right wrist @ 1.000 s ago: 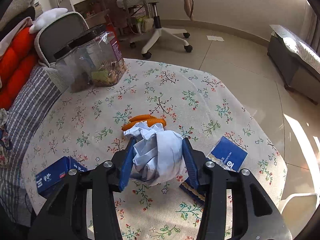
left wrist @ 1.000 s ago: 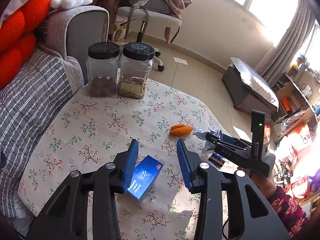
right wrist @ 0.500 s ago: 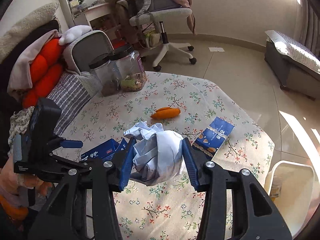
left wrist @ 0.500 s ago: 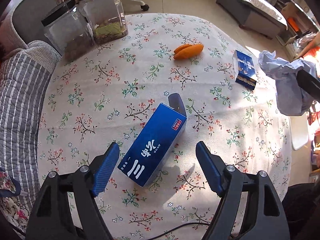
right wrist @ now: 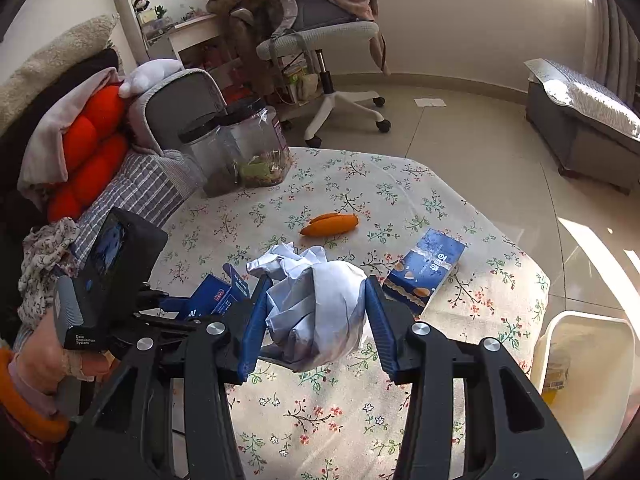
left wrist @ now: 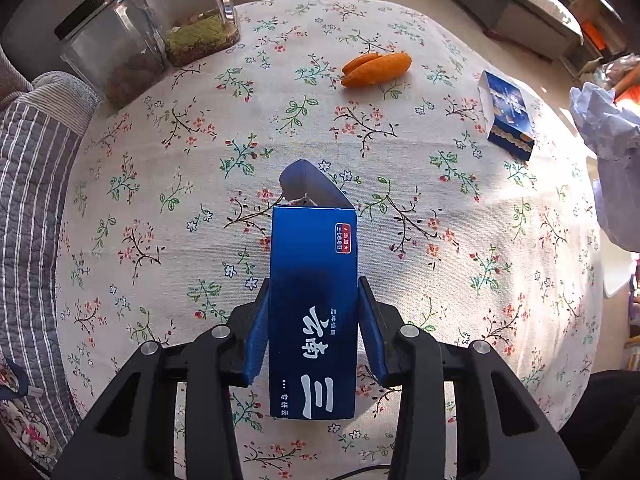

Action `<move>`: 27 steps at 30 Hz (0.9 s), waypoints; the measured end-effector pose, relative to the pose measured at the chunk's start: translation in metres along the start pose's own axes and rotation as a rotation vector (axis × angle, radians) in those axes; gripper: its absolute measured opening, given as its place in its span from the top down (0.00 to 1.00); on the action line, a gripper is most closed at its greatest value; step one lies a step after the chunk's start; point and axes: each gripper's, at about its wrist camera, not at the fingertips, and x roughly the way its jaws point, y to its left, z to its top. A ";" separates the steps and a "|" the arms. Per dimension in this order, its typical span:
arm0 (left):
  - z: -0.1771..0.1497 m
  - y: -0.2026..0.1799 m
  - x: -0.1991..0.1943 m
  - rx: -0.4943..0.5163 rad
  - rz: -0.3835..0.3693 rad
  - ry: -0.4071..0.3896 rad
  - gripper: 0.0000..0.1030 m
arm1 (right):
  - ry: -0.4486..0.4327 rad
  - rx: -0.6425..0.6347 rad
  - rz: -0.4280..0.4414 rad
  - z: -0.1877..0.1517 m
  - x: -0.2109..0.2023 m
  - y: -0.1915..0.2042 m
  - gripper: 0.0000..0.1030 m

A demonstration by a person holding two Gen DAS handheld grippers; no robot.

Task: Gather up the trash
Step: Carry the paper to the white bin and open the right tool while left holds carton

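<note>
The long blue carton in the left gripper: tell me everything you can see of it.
The blue carton is a slim cardboard box, glossy, with white Chinese lettering and a small red label. Its far end flap stands open. It points away from the camera over the floral tablecloth, pinched on both long sides by the left gripper.

both hand-held grippers [left wrist: 313,334] [right wrist: 316,320] clamped, level, apart
</note>
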 end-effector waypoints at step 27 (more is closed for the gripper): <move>-0.007 0.004 -0.137 -0.395 0.144 -0.765 0.61 | -0.261 0.062 -0.142 0.005 -0.053 -0.009 0.56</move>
